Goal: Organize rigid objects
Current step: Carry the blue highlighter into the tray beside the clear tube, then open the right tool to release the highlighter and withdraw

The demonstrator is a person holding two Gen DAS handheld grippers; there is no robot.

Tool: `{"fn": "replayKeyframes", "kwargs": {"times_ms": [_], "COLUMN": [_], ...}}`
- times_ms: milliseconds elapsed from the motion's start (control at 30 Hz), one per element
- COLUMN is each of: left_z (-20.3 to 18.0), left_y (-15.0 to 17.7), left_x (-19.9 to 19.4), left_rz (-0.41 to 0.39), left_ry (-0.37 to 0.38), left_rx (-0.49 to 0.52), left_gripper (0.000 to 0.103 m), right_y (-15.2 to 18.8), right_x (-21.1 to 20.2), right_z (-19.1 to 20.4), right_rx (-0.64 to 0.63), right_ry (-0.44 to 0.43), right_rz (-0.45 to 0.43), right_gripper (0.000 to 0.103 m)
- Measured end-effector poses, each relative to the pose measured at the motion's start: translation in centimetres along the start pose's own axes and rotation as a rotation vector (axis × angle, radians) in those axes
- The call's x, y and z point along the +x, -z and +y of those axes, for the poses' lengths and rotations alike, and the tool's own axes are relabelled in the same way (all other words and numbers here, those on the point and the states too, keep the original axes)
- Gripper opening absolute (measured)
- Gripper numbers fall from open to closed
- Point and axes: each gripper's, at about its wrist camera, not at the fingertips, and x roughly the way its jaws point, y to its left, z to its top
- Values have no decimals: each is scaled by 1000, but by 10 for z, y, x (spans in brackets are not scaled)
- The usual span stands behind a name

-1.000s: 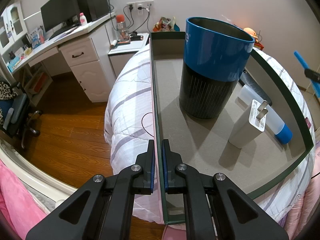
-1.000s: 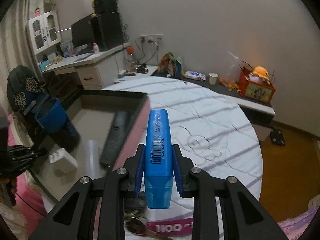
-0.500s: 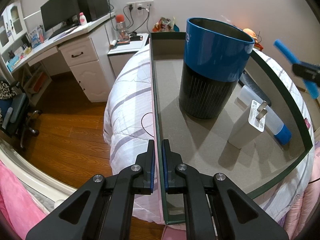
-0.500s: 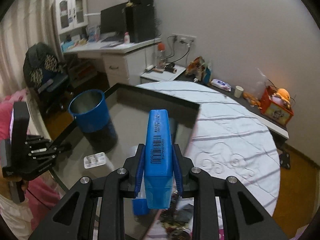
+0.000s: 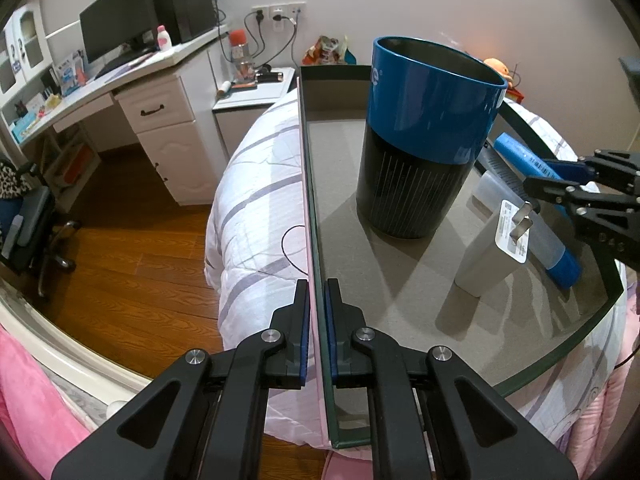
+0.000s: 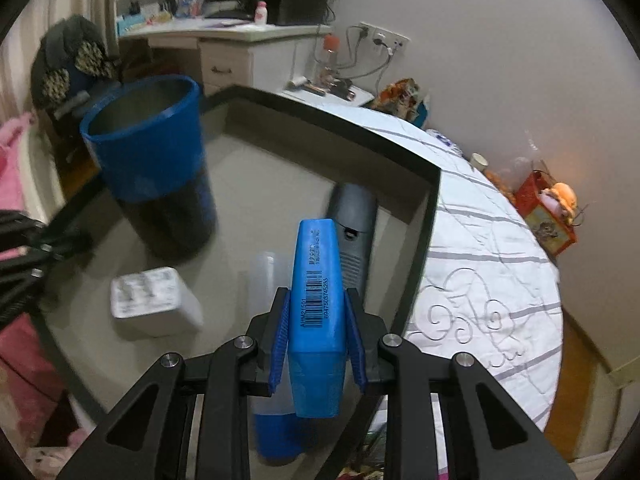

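Observation:
A shallow dark-rimmed box [image 5: 316, 216] with a grey floor lies on a bed. My left gripper [image 5: 316, 300] is shut on the box's left wall. Inside stand a blue-and-black cup [image 5: 424, 136], a white charger [image 5: 488, 256], a clear bottle with a blue cap [image 5: 556, 248] and a black remote [image 6: 352, 232]. My right gripper [image 6: 318, 328] is shut on a blue highlighter [image 6: 318, 300] and holds it over the box's right side, above the bottle [image 6: 268, 280]. The highlighter also shows in the left wrist view [image 5: 524, 160]. The cup [image 6: 152, 160] and charger [image 6: 152, 300] lie to its left.
The bed's white striped quilt [image 6: 480, 264] lies right of the box. A white desk [image 5: 152, 92] with a monitor and a nightstand [image 5: 256, 92] stand by the far wall. An office chair [image 5: 28, 220] is on the wooden floor at left. Pink bedding [image 5: 32, 412] lies near me.
My right gripper has carried the highlighter left and down, from over the quilt to over the box's inside. The left gripper has kept its hold on the box wall.

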Motion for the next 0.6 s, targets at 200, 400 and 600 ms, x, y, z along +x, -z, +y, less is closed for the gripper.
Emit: {"fn": "replayKeyframes", "kwargs": {"times_ms": [200, 400, 600], "left_z": [-1, 0, 0], "left_y": [0, 0, 0], "left_x": [1, 0, 0], "left_rz": [0, 0, 1], "left_ry": [-1, 0, -2], "left_rx": [0, 0, 1], "left_gripper": [7, 7, 7], "right_y": [7, 9, 11], "right_x": [6, 4, 9], "right_z": [9, 23, 20], "right_rx": [-23, -33, -10], "right_ry": [-36, -122, -158], "right_rz": [41, 42, 49], "right_gripper": [27, 27, 27]}}
